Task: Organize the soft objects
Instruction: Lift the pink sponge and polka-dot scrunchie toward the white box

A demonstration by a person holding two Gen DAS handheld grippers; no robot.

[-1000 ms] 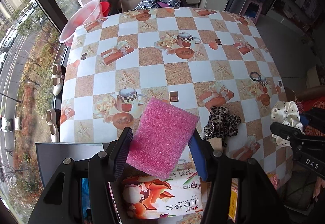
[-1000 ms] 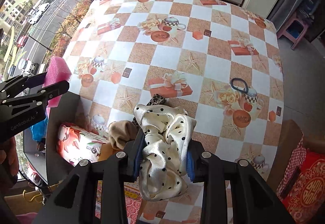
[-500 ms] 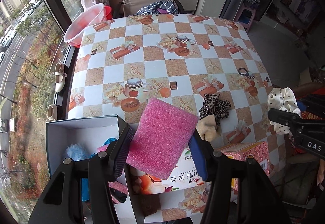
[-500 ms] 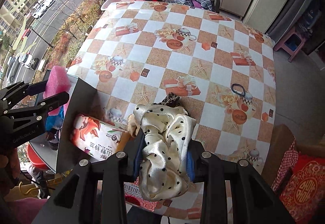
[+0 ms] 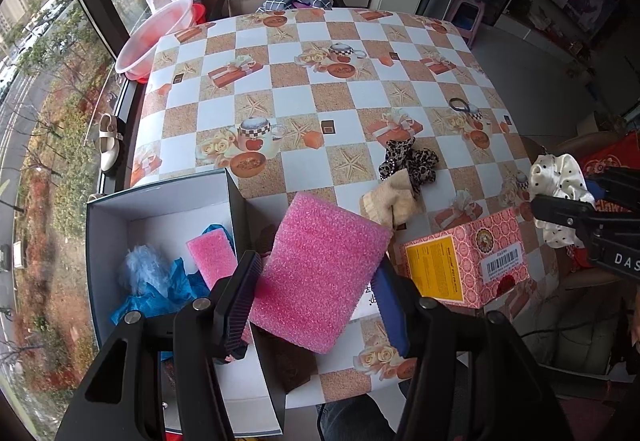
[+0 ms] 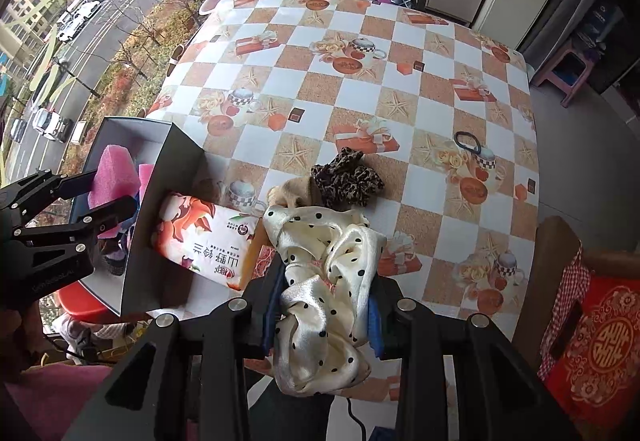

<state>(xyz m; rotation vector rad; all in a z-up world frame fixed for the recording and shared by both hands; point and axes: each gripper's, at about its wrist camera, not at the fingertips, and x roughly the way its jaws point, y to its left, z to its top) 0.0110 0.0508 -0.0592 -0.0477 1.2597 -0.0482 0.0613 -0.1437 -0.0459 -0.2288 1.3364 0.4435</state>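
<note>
**Carrying two soft things toward the box**

Holding a big pink foam pad (image 5: 322, 273), the left gripper (image 5: 316, 305) has its jaws part way apart, one pad pressing on each side of the foam. The pad sits tilted, with its long side running up and away from the jaws. It hangs over the near right wall of the open box (image 5: 236, 201), so the box's floor lies just to the left of it and below. That is the thing the next move likely turns on: the pad has to go a little left before it can drop in. The left gripper is the nearer one to the box.

The right gripper (image 6: 322, 311) has its jaws narrow, squeezed on a cream dotted scrunchie (image 6: 326, 281). It is over the near edge of the table (image 6: 400, 81), well apart from the box.

Inside the box there is one small pink foam piece (image 5: 210, 257), one fluffy blue thing (image 5: 138, 269) and one crumpled blue thing (image 5: 176, 287).

On the table lie one leopard scrunchie (image 5: 408, 161), one beige cloth (image 5: 390, 203) touching it, and one black hair tie (image 5: 460, 105) farther off. One tissue pack (image 6: 208, 241) lies just beside the box, and one pink carton (image 5: 464, 259) stands near it.
</note>
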